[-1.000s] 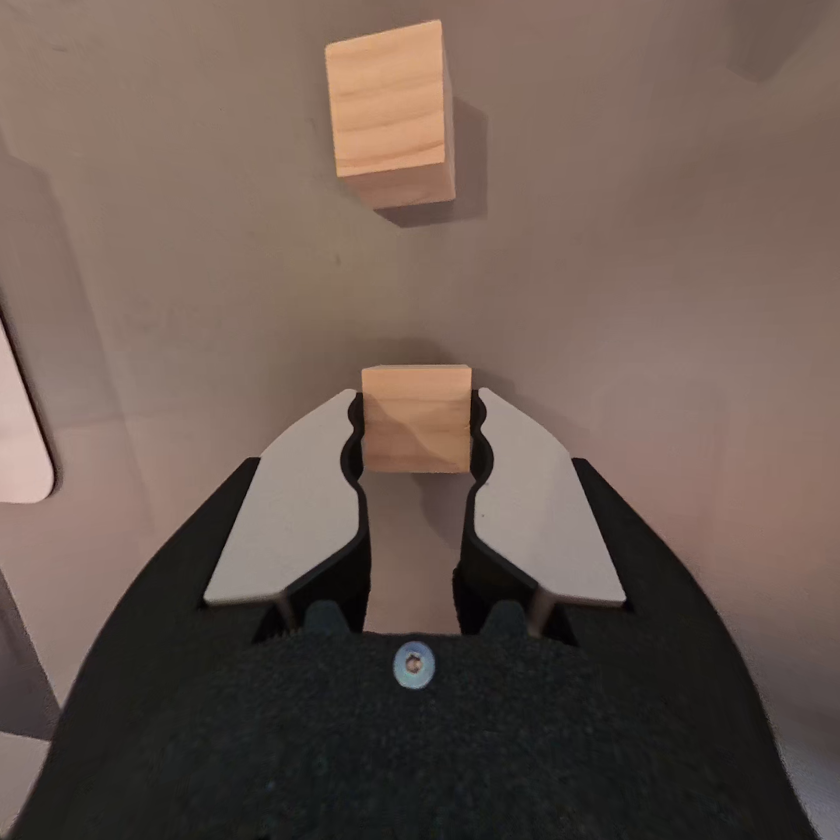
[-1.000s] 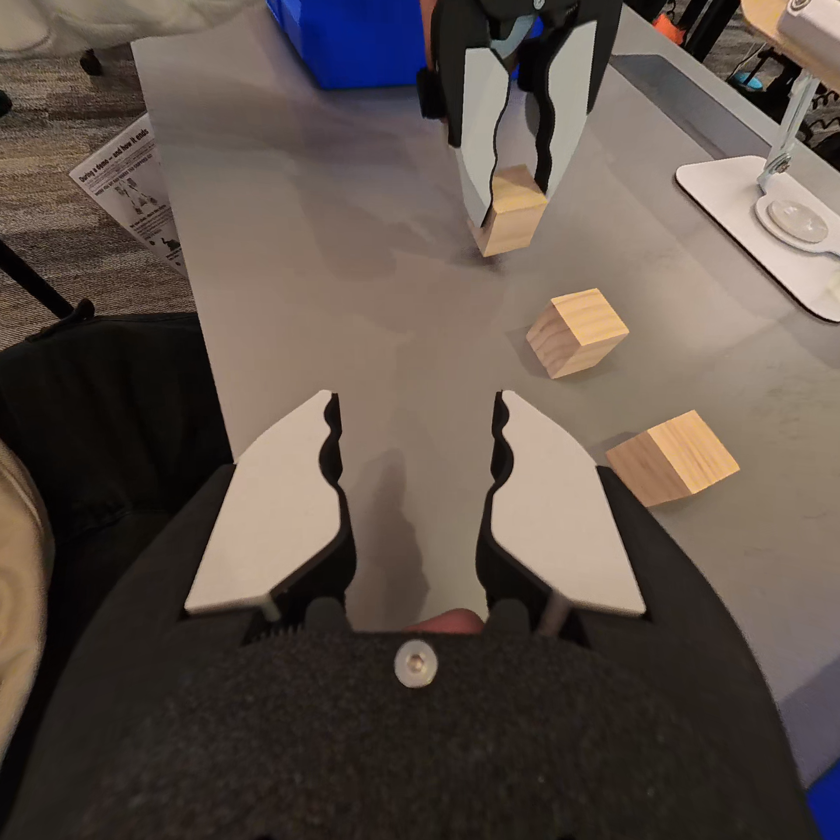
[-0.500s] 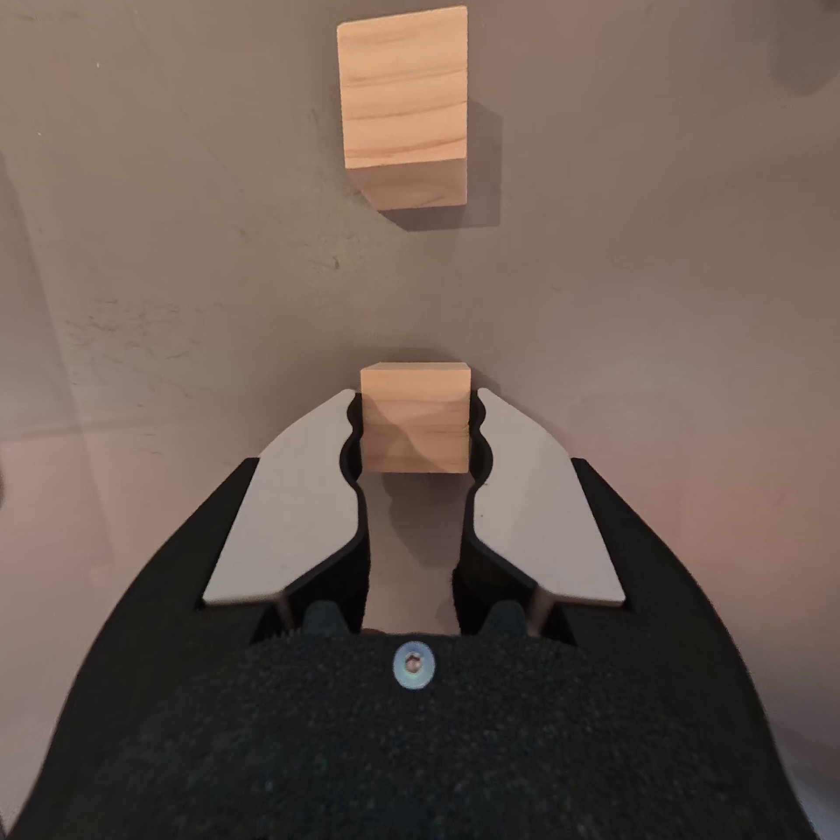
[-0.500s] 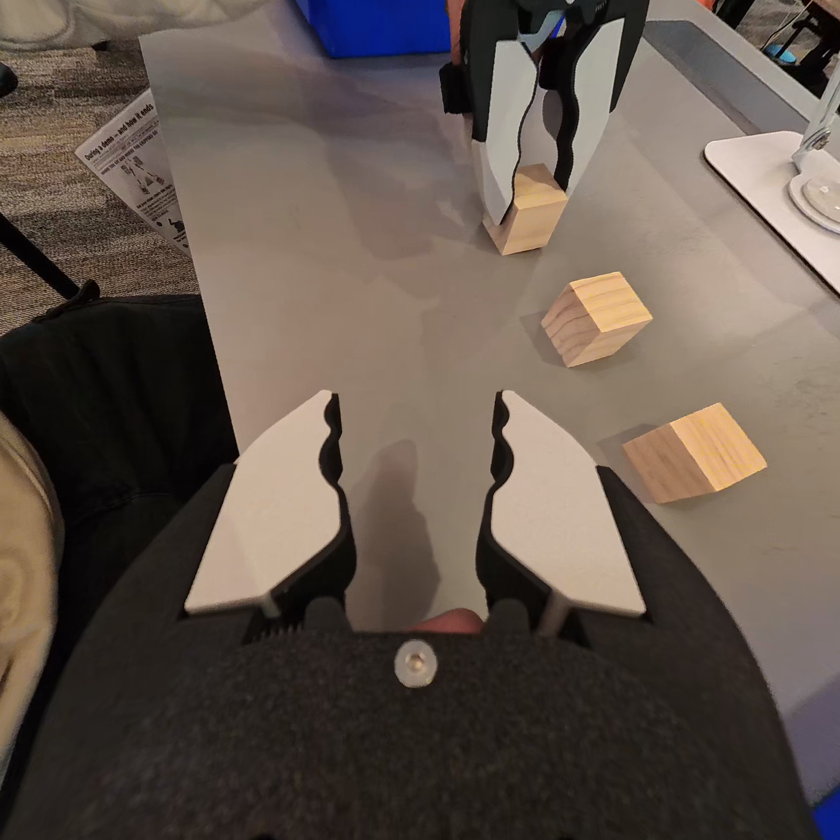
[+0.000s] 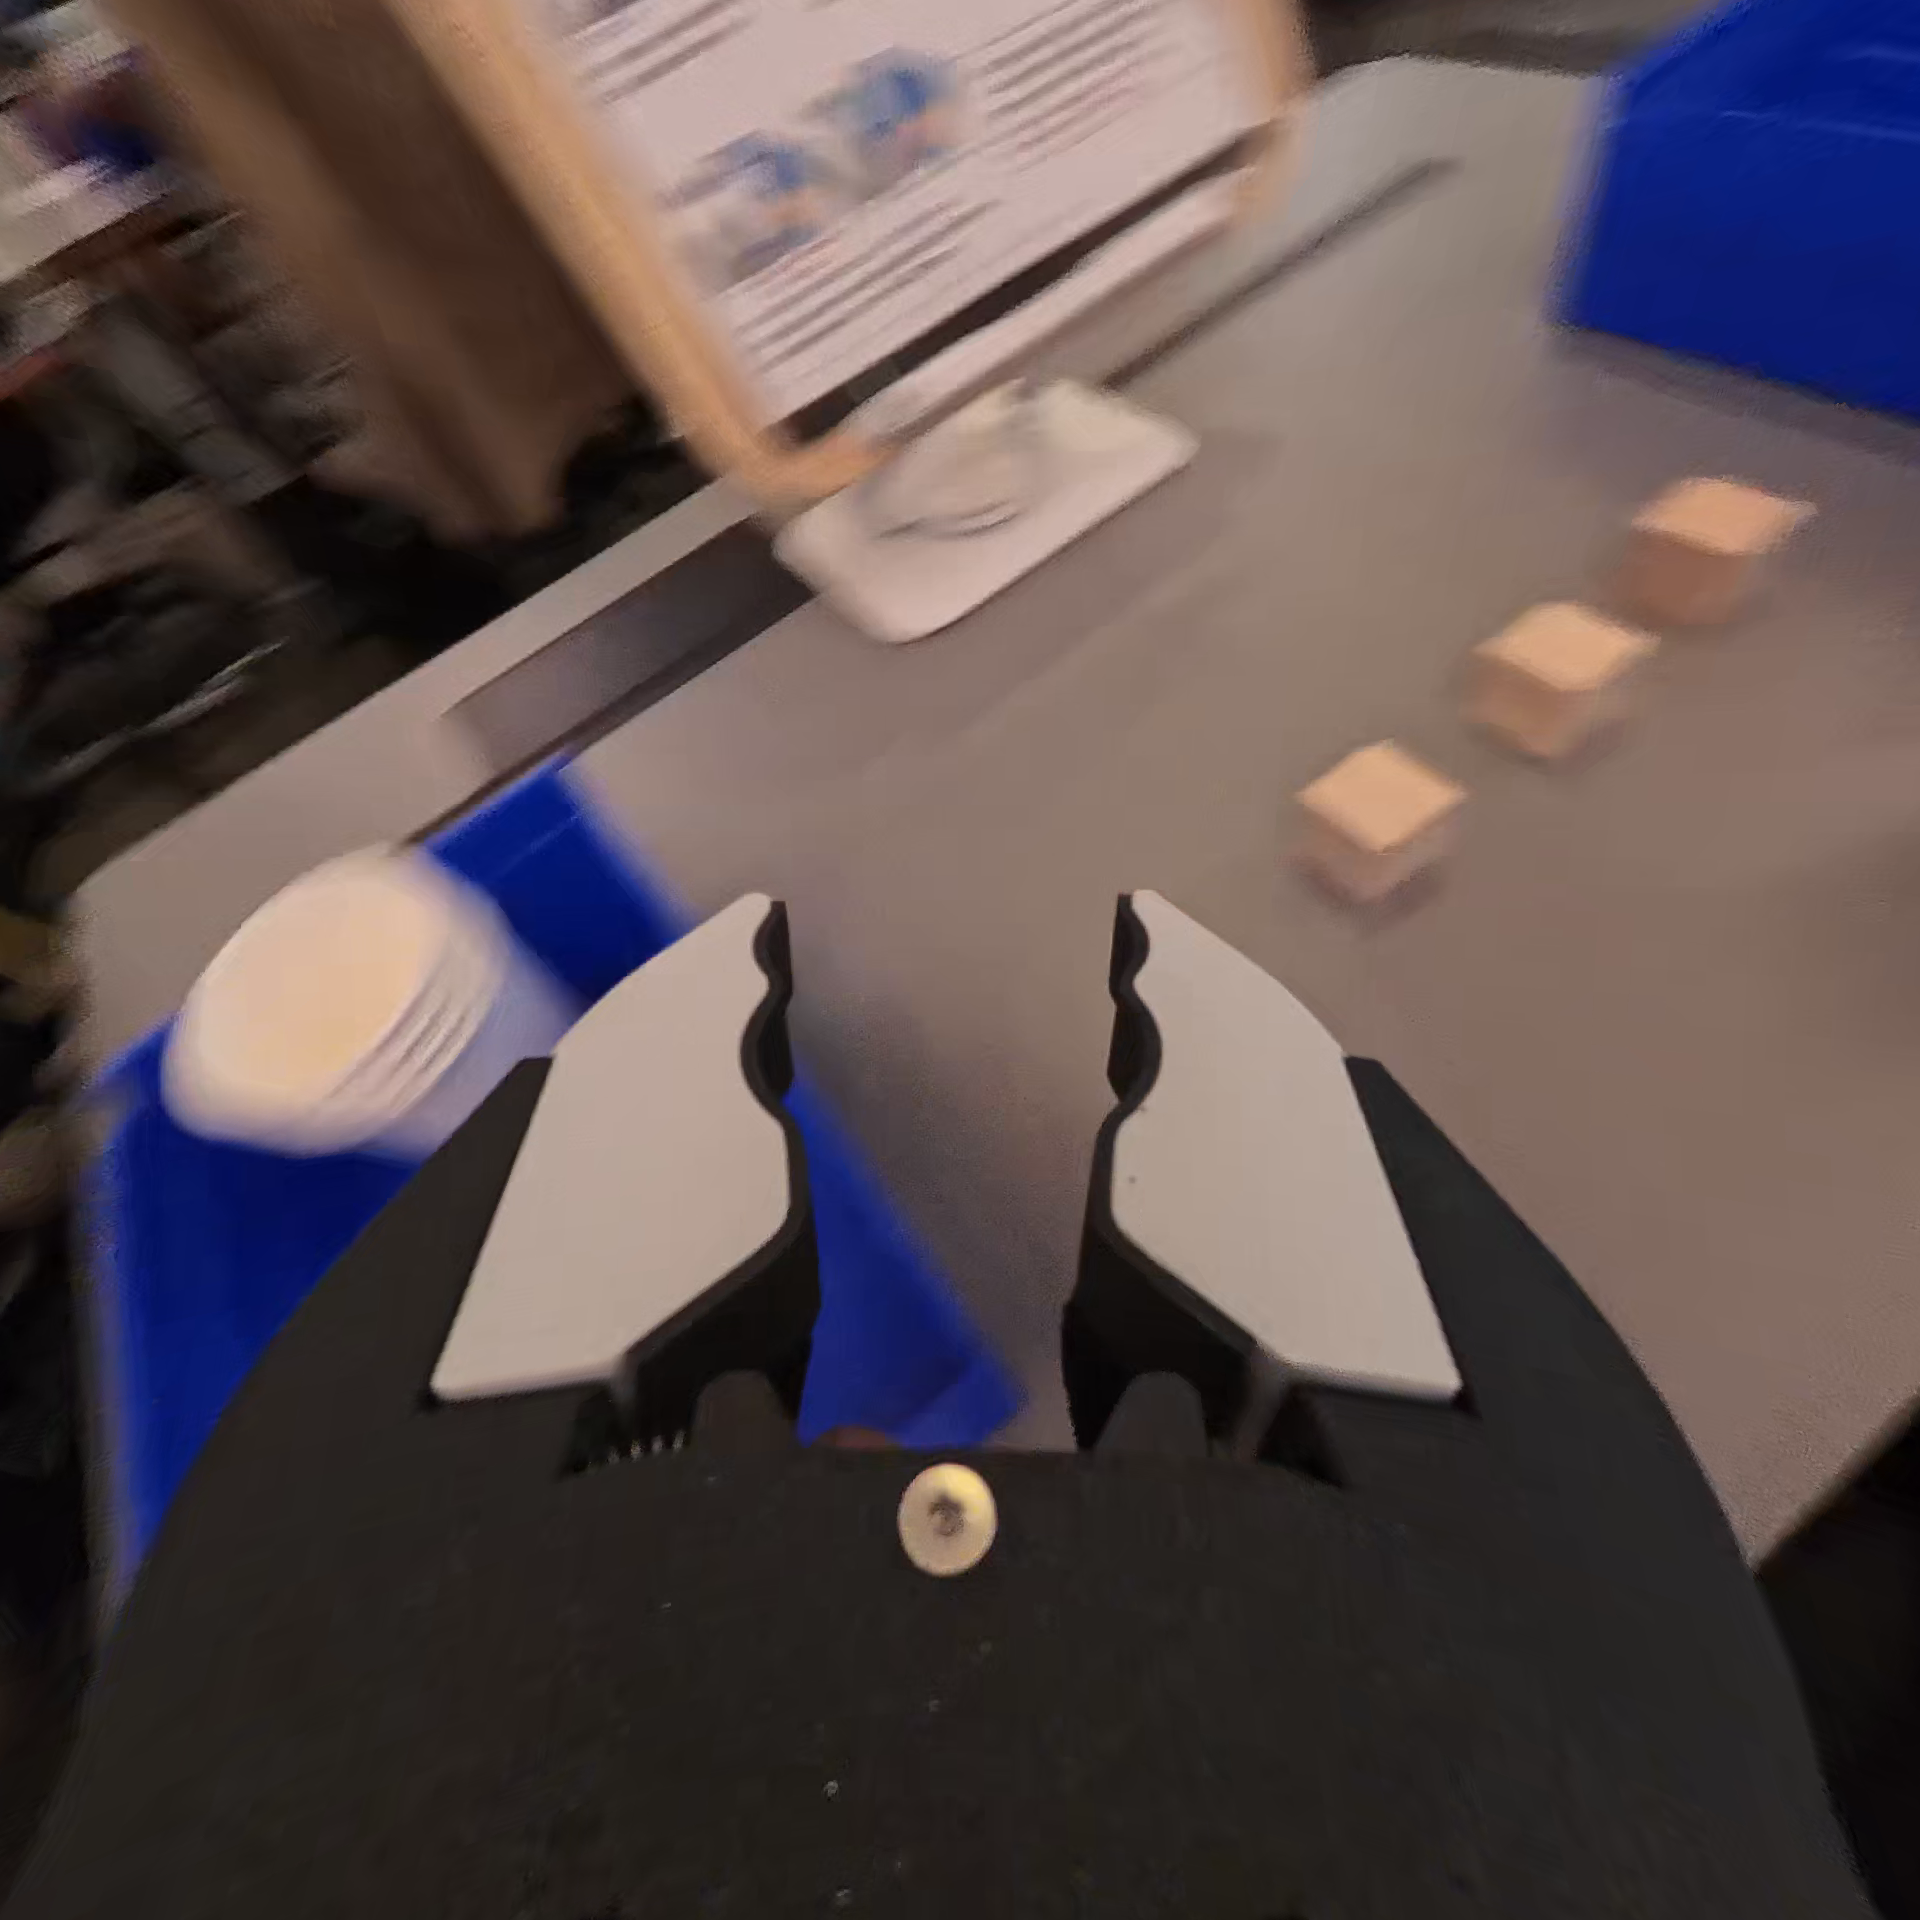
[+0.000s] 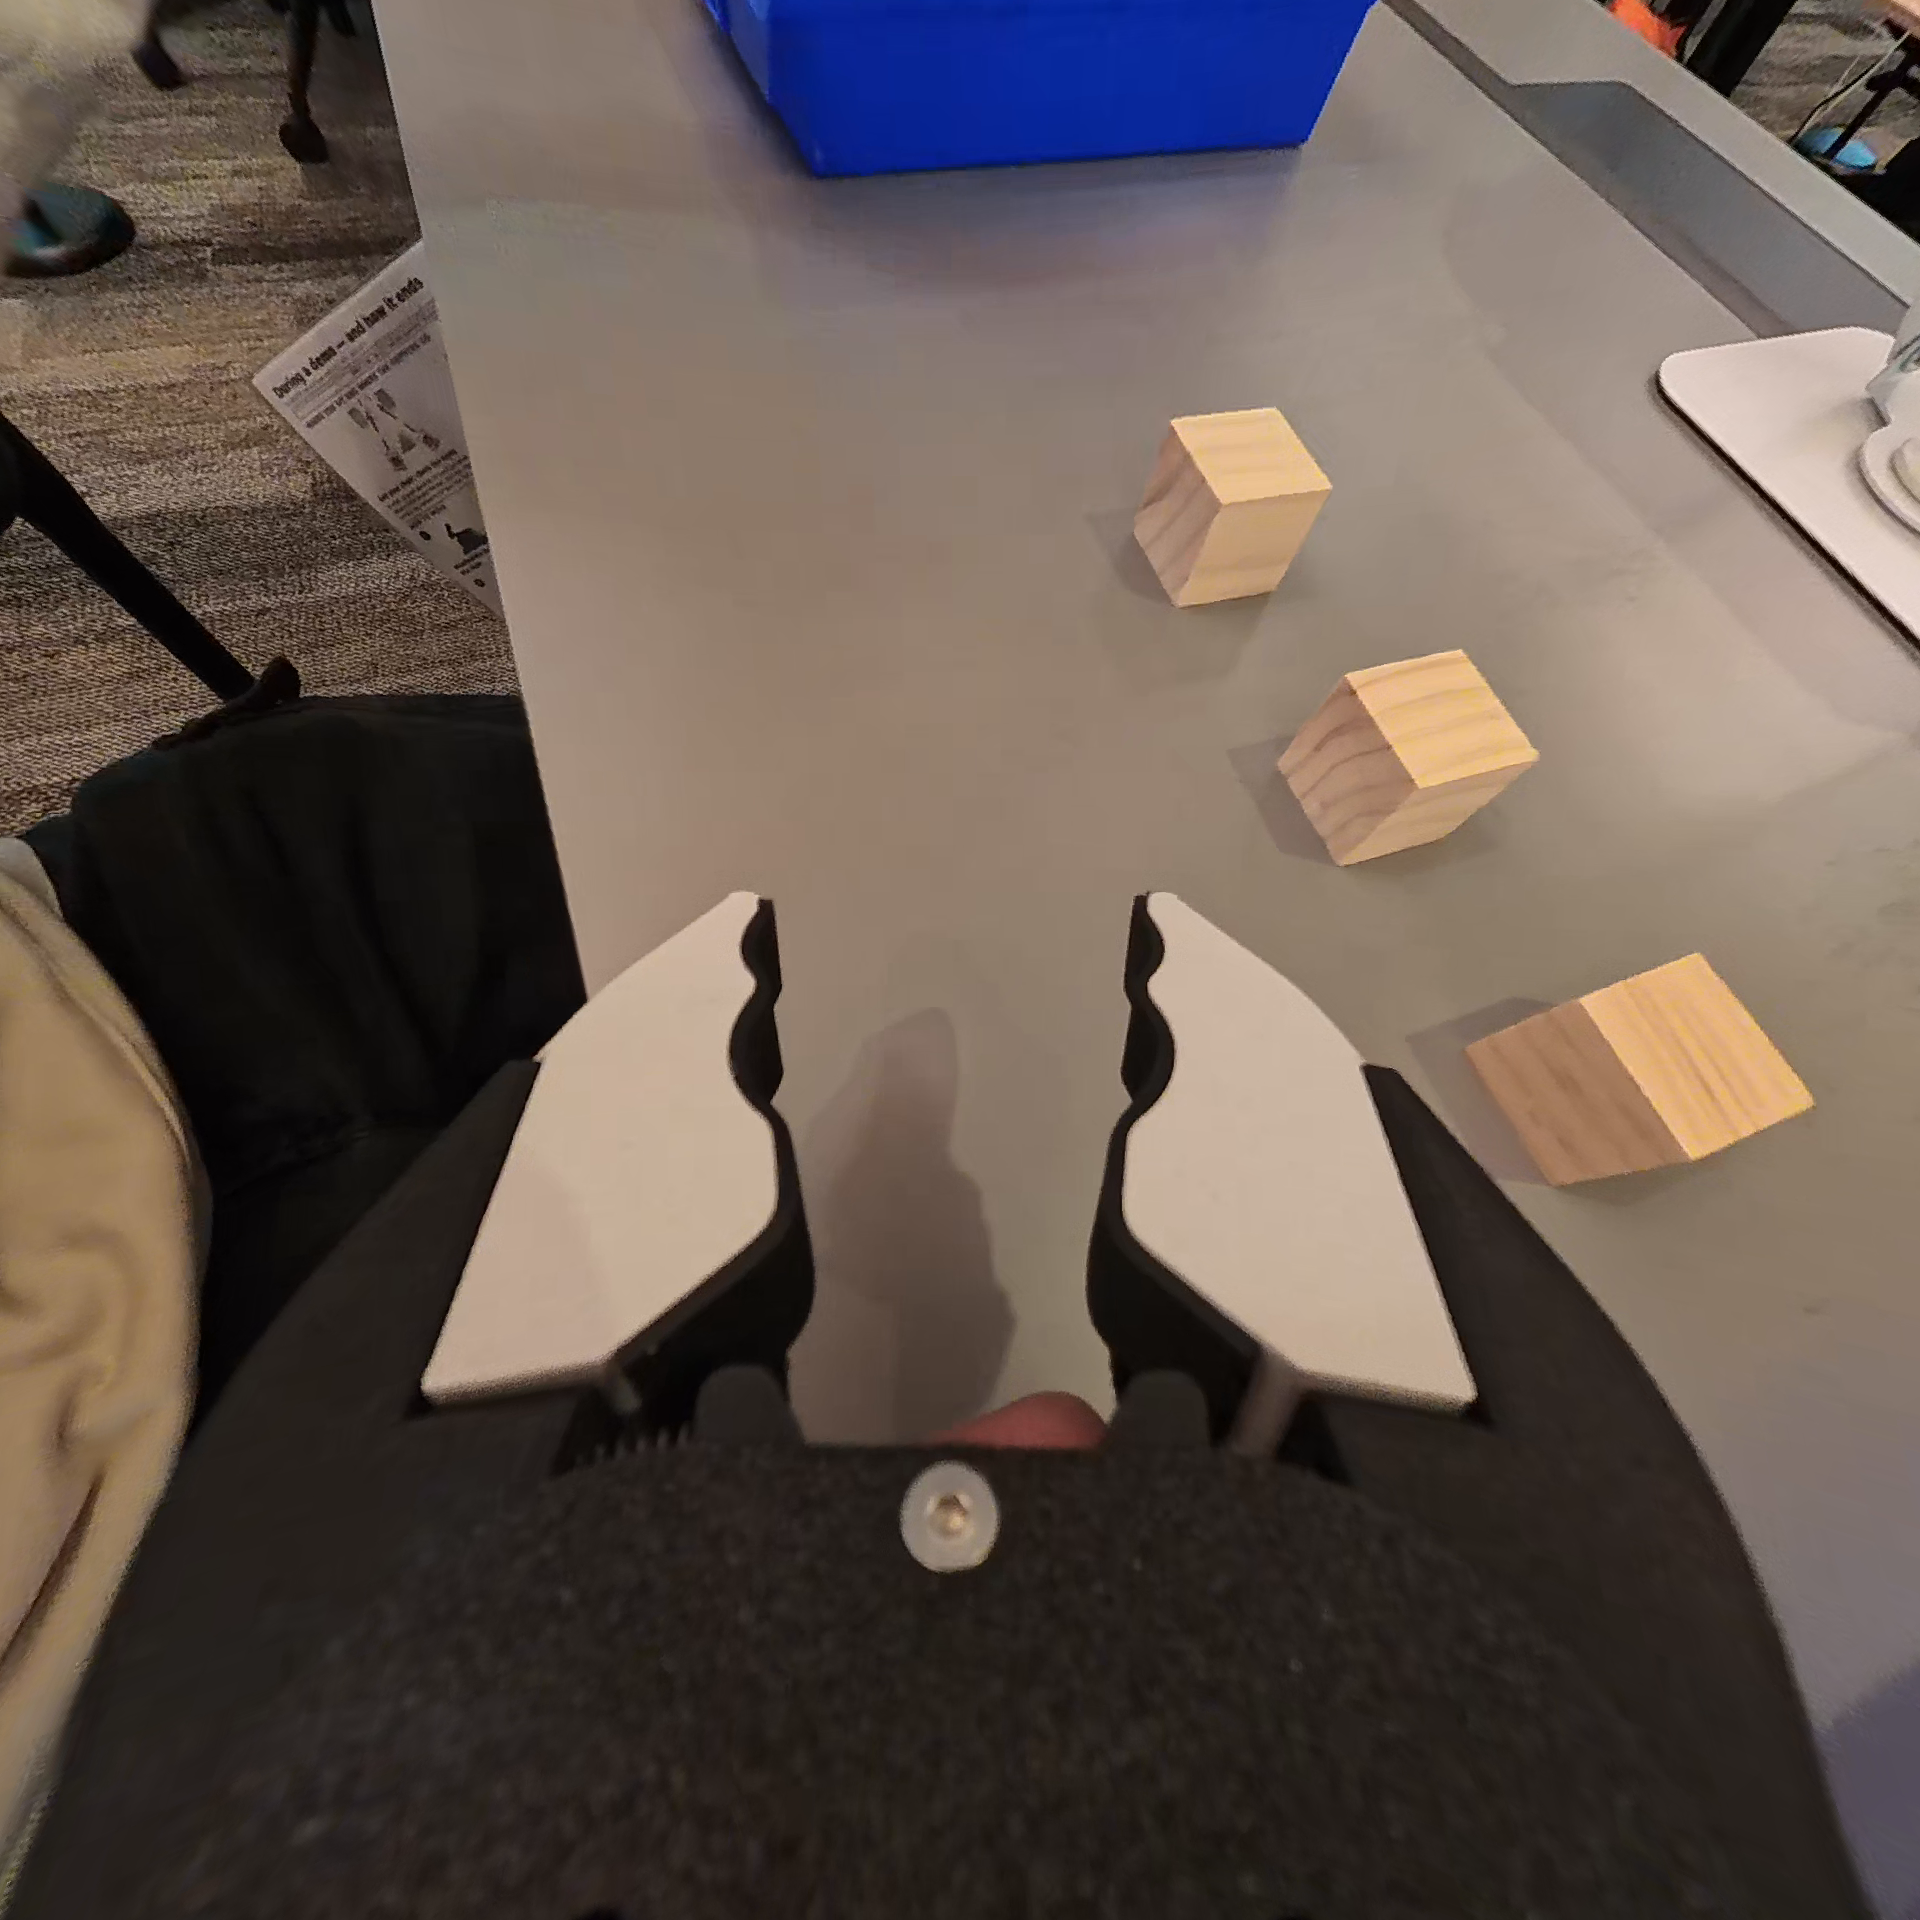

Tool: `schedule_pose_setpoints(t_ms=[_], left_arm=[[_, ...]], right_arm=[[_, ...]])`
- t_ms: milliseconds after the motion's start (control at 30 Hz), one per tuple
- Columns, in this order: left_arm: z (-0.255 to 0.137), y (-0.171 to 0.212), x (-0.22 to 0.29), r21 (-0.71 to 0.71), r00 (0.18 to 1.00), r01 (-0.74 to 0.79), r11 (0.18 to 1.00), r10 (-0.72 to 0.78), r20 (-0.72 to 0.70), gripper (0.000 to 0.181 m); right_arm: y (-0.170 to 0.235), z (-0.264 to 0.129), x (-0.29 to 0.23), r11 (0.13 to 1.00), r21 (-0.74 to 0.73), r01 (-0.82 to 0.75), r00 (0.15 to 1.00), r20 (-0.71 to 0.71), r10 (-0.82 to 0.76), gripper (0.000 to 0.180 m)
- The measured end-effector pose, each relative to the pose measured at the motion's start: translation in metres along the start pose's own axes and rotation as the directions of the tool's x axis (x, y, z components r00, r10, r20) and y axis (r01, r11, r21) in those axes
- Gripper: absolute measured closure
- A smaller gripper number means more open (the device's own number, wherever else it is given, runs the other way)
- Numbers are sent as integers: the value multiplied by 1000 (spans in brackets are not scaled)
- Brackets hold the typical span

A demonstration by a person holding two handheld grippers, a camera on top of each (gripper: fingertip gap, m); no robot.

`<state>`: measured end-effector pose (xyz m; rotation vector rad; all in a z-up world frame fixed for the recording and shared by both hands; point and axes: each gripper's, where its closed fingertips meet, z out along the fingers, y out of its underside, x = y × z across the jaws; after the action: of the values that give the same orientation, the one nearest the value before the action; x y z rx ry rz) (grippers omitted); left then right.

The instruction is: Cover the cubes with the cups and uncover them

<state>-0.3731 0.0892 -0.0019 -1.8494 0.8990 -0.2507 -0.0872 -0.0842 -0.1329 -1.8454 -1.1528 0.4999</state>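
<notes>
Three pale wooden cubes stand in a row on the grey table: a far cube [image 6: 1231, 506], a middle cube [image 6: 1405, 755] and a near cube [image 6: 1637, 1070]. In the blurred left wrist view they show at the right: [image 5: 1378, 823], [image 5: 1555, 677], [image 5: 1709, 548]. My left gripper [image 5: 945, 920] is open and empty, held over the table beside a stack of white cups [image 5: 322, 1023] that stands upside down in a blue bin [image 5: 582, 883]. My right gripper [image 6: 951, 914] is open and empty, left of the near cube.
A second blue bin [image 6: 1039, 78] stands at the table's far end. A white base plate [image 6: 1797, 457] with a stand carries a wood-framed printed sign [image 5: 831, 208]. A printed sheet [image 6: 384, 416] lies on the carpet left of the table. A dark jacket [image 6: 291, 914] is at the left edge.
My left gripper let go of the cube, opened, and swung away toward the cups in the blue bin; its view is motion-blurred. The released cube now stands free. My right gripper stayed open.
</notes>
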Motion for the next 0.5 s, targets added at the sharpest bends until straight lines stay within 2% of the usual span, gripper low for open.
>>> schedule_pose_setpoints(t_ms=[67,167,300,500], left_arm=[[-29,50,-43,-90,971,112,990,-90,221,124],[-46,117,-71,-206,919,239,949,-152,365,123],[-30,157,-92,-332,921,274,903,-147,360,122],[15,185,-158,-529,929,314,788,-140,343,119]], right_arm=[[1,2,-3,1000,-6,5,1000,8,-4,116],[2,8,-8,1000,-15,18,1000,26,-17,116],[3,16,-11,999,-35,37,999,37,-35,116],[0,15,-13,998,-33,50,998,44,-48,116]])
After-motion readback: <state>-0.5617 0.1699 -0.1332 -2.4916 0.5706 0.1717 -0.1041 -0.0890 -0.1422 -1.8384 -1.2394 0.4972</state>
